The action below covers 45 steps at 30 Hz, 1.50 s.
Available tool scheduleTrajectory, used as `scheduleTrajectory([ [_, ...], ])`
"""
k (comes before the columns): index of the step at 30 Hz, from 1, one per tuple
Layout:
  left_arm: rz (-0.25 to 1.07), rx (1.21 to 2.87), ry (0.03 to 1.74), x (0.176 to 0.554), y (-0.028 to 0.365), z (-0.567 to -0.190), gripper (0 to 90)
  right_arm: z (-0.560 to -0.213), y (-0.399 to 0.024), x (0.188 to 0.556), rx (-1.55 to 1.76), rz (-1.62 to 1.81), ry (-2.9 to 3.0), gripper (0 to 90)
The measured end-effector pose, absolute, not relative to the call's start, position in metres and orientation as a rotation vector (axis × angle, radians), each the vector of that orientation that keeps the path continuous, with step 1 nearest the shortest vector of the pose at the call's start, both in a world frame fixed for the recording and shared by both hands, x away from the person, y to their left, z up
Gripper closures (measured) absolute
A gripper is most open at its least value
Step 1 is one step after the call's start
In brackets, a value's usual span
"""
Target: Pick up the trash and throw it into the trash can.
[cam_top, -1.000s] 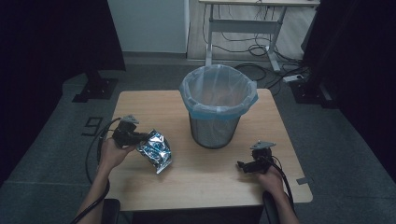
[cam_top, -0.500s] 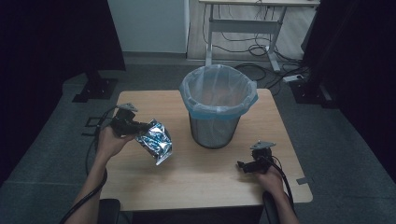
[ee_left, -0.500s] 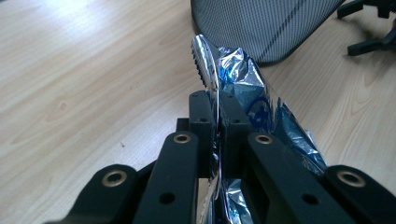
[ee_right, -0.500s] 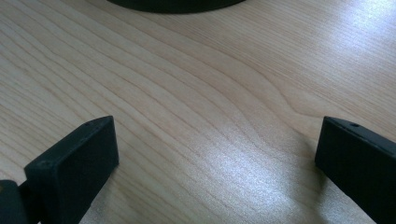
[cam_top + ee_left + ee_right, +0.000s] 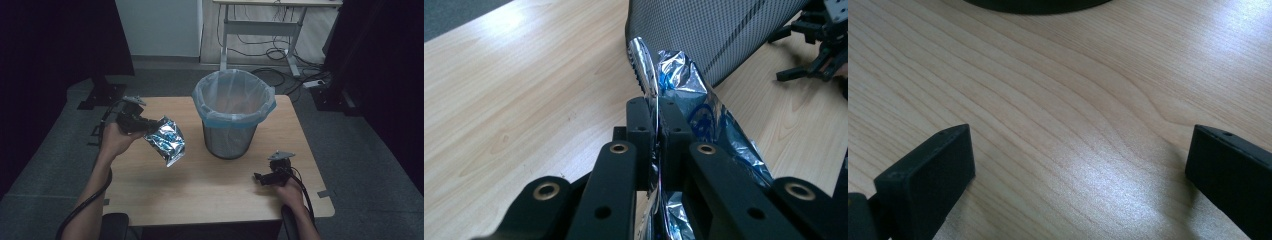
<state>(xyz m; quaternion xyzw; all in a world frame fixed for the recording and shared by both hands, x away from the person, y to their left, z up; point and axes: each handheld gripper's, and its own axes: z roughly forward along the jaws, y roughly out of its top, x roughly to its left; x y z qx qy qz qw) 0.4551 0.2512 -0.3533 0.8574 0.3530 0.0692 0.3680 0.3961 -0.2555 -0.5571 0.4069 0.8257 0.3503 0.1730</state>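
High view: foil bag [image 5: 166,141] hangs in the air above the table [image 5: 150,200], left of the mesh bin [image 5: 234,116], its edge pinched tight in the left gripper [image 5: 146,125]. Right gripper [image 5: 260,176] rests low on the wood, jaws spread wide with nothing between.

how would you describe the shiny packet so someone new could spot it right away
Start at the mesh bin with the pale blue liner in the middle of the wooden table. To its left, the left gripper pinches a crinkled silver foil packet with blue print, lifted off the tabletop. It is the one reflective thing there.
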Motion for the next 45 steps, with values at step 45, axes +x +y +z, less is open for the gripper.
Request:
scheduleTrajectory([
  [45, 0.186, 2.091, 0.846, 0.490, 0.222, -0.222, 85.8, -0.557, -0.255, 0.396, 1.149, 1.000, 2.345, 0.0],
])
